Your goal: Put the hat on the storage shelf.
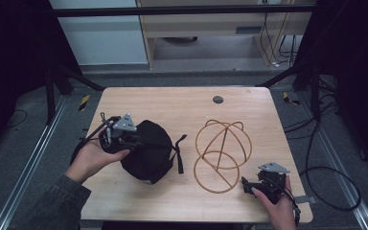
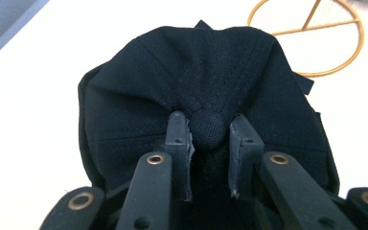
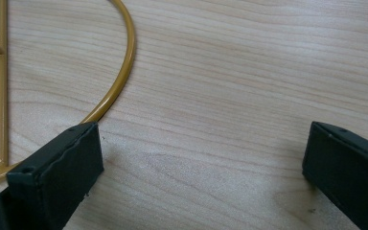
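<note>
Black cloth cap [image 1: 147, 149] sits left of centre in the high view, on the wooden table [image 1: 172, 103], strap trailing to its right. The left gripper [image 1: 120, 136] is on the cap's left side. A gold wire stand [image 1: 222, 153] is right of centre. The right gripper [image 1: 256, 184] is lower right, just beside the stand's base ring.

Left gripper view: the cap [image 2: 206, 91] takes up the centre. The jaws are pinched on the cap's top button [image 2: 208, 127], fabric gathered into folds around it. The stand [image 2: 311, 38] is upper right, apart from the cap.

Right gripper view: the jaws stand wide with nothing between them, only bare table [image 3: 230, 96]. The stand's wire [image 3: 120, 76] curves down the upper left and meets the left jaw's tip; contact can't be told.

Handling, as a judgement: the cap looks light and floppy and will sag and swing from one pinch. The button is a solid knob, so it is a fair hold. The stand looks stiff, light and easy to slide.
</note>
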A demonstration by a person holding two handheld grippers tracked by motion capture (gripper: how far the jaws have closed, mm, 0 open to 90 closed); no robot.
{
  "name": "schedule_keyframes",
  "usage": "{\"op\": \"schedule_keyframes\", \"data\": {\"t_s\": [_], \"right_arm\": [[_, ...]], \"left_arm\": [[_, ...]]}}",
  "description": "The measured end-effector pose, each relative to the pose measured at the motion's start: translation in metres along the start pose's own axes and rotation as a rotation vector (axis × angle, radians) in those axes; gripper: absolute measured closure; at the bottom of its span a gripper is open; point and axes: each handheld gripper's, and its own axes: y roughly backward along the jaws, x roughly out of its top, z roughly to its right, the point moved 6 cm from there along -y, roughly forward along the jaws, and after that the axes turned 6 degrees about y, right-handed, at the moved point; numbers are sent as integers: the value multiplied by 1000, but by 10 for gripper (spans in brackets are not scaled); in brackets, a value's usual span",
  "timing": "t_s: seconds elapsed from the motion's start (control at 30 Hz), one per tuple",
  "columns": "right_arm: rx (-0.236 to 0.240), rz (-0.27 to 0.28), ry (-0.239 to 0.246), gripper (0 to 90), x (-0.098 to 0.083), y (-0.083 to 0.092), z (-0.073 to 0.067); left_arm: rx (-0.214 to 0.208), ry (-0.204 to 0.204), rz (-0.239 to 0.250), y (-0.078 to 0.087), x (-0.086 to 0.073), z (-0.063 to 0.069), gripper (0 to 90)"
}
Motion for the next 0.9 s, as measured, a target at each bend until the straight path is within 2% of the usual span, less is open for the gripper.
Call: {"op": "schedule_keyframes", "data": {"t_s": [0.17,0.33,0.63,0.77,0.9], "right_arm": [[0,1,2,4,0,0,0],[3,0,2,4,0,0,0],[3,0,6,4,1,0,1],[3,1,5,4,1,-1,1],[3,0,4,4,1,-1,1]], "left_arm": [[8,-23,41,17,6,8,738],[23,-62,65,34,14,14,739],[32,-94,107,62,18,23,739],[36,-117,156,77,24,34,739],[44,-151,165,88,31,44,739]]}}
